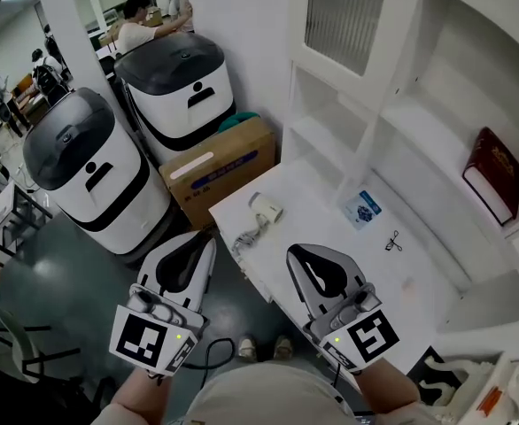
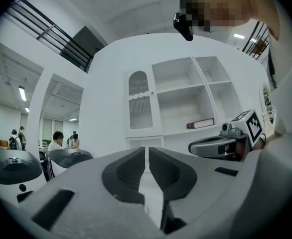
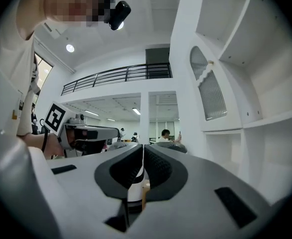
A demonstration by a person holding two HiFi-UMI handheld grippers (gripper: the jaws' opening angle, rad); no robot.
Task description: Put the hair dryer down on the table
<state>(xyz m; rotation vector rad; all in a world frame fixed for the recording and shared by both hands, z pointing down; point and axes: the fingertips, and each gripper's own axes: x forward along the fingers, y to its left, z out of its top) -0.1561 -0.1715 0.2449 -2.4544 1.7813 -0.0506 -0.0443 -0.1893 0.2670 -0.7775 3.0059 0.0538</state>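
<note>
Hair dryer (image 1: 265,211): lies on the white table (image 1: 326,228), near the table's near-left corner, and is touched by neither tool.
Look: a small, stubby, pale cream body is seen, with a darker round mouth at its right end. Finer detail cannot be made out at this size.
Cord (image 1: 242,237): a grey cord is bunched just beside the dryer, toward the table edge.
Long axis: it is judged to run roughly across the head view, the mouth turned to the right.
Bearing from the tools: the dryer lies ahead of both grippers and between their lines. In the head view it is a little nearer the right one.
Left gripper (image 1: 191,253): it is held off the table's left edge. Its jaws are drawn almost together, with only a thin slit left and nothing in it.
Right gripper (image 1: 308,262): it is held over the table's near edge, with its jaws pressed together and empty.
Task standing: the set-down is judged already done, since the dryer rests free on the table.
Surroundings: a blue-and-white packet (image 1: 363,209) lies well apart on the table, and a cardboard box (image 1: 220,171) stands beyond the table's left edge.
</note>
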